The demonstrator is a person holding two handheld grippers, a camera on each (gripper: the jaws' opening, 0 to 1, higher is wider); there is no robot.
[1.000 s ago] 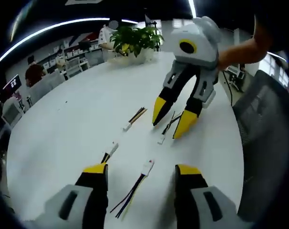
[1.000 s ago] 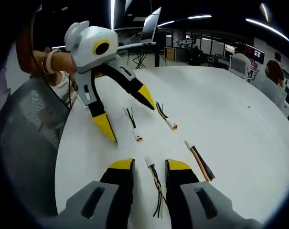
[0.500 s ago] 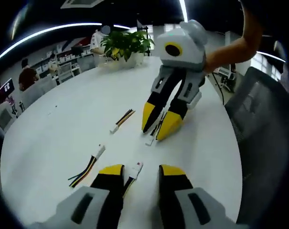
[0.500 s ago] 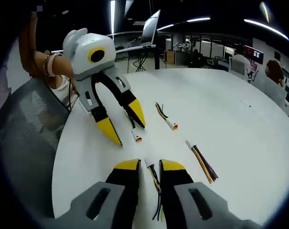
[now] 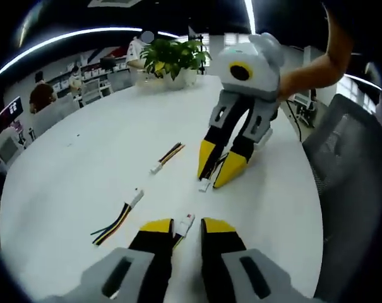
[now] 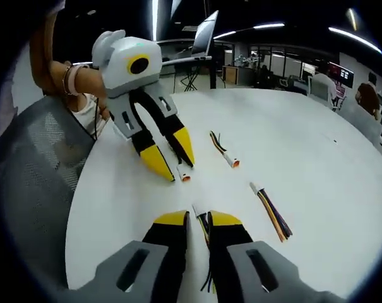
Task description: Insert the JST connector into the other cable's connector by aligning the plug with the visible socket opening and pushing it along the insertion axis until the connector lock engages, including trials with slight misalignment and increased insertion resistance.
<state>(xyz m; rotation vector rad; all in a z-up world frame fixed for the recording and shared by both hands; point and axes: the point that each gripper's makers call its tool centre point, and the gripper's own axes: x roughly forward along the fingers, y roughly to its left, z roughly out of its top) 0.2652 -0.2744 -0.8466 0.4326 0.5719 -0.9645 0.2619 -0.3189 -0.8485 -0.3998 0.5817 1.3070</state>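
On the round white table [image 5: 83,158], my left gripper [image 5: 187,226] has its jaws drawn in on a cable with a white plug [image 5: 187,221] that pokes out just past the yellow tips. Seen from the right gripper view, that left gripper [image 6: 175,165] leans down to the table and its plug [image 6: 184,175] shows an orange end. My right gripper [image 6: 198,219] is shut on a second cable whose white connector [image 6: 199,209] lies ahead of the tips. In the left gripper view the right gripper [image 5: 217,169] pinches that cable, with its connector [image 5: 204,184] on the tabletop.
Two spare cables lie on the table [image 6: 317,151]: one [image 5: 167,156] further off, one [image 5: 118,218] to the left; in the right gripper view they are the one with an orange end [image 6: 222,145] and the multicoloured one [image 6: 271,211]. A potted plant [image 5: 173,58] stands at the far edge. A mesh chair [image 6: 39,177] stands beside the table.
Both grippers' jaws have narrowed from wide open onto their cables. Each has come down closer to the table.
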